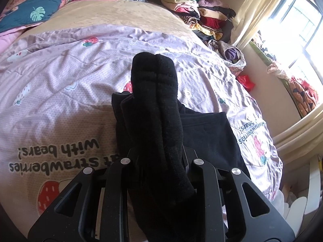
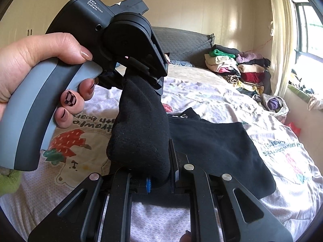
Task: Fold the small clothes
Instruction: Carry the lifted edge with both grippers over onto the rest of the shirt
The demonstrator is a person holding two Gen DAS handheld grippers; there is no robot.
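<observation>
A pair of black socks (image 1: 155,104) is held in the air above the bed. My left gripper (image 1: 159,157) is shut on one end of it; the socks hide its fingertips. In the right wrist view the same socks (image 2: 139,129) hang from the left gripper (image 2: 141,74), held by a hand, down into my right gripper (image 2: 161,179). The right gripper's jaws stand a little apart around the lower end, so whether they pinch it is unclear. A black folded garment (image 2: 220,147) lies flat on the quilt; it also shows in the left wrist view (image 1: 212,135).
The bed carries a pink strawberry-print quilt (image 1: 70,76). Stacks of folded clothes (image 2: 236,66) sit at the far right of the bed. A floral blanket (image 1: 38,6) lies far left. A window (image 2: 308,30) and curtain are on the right.
</observation>
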